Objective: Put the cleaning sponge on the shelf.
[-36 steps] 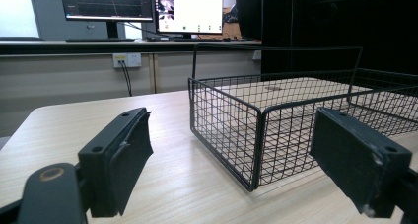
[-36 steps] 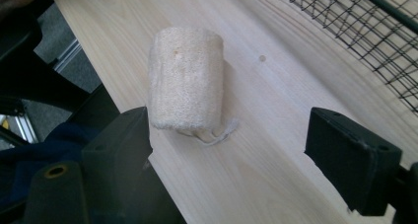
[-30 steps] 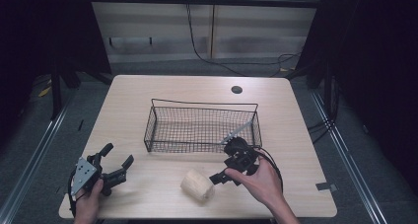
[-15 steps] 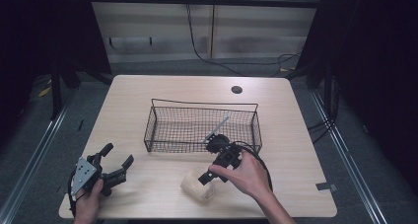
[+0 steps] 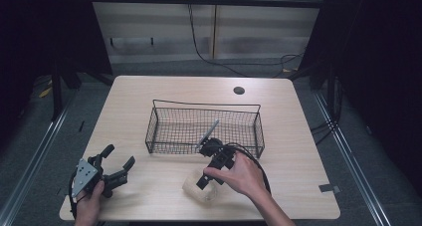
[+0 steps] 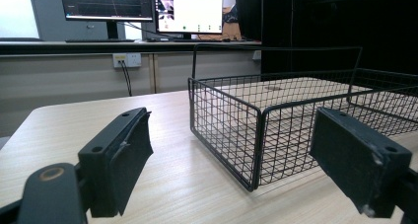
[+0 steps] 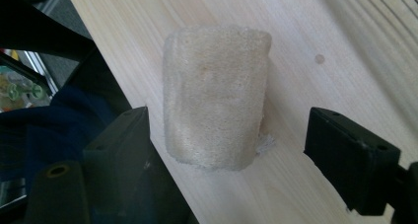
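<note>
Straddling the sponge [image 7: 215,98] on the table [image 5: 308,151], right hand-held gripper [image 5: 205,178] wide; left hand-held gripper [image 5: 119,162] wide too, holding nothing.

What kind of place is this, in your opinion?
Probably a lab or test room set up for recording handling work. A plain wooden table stands between dark curtains, computer monitors run on a bench behind it, and a person holds a cabled tool, the right tool, over a pale sponge near a wire basket.

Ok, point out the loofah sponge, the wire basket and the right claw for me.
loofah sponge [image 7: 214,95]: right gripper view, middle of its top face.
wire basket [image 5: 205,106]: high view, far rim wire.
right claw [image 5: 203,181]: high view, midway between its fingertips, over the sponge.
</note>
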`<state>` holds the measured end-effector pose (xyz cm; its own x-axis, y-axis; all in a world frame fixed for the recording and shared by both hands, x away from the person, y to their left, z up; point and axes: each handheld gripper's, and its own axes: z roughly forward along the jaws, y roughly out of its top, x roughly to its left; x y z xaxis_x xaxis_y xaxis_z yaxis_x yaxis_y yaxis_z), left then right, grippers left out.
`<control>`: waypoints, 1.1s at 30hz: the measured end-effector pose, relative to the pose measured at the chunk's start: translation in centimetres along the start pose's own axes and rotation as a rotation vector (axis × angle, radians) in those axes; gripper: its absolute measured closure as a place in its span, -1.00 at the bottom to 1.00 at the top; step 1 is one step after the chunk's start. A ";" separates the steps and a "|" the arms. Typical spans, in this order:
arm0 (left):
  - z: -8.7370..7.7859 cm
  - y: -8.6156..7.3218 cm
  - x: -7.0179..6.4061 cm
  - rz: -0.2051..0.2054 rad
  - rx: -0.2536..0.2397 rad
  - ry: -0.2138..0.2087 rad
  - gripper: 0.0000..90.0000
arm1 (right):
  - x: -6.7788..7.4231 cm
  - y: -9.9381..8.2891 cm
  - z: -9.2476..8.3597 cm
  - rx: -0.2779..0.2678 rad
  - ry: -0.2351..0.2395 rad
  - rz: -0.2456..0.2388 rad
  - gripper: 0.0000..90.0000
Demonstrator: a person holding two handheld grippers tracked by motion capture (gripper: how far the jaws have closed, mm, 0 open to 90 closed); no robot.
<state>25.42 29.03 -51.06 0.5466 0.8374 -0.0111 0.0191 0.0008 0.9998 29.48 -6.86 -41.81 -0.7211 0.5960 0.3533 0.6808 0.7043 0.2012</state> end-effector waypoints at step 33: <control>0.0 0.0 0.0 -0.004 -0.003 0.001 -0.66 | 0.5 1.1 4.6 0.113 0.003 0.007 -0.38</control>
<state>25.42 29.00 -51.07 0.5459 0.8377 -0.0150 0.0189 0.0056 0.9998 29.25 -4.03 -45.66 -0.7159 0.5999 0.3572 0.6667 0.7393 0.0945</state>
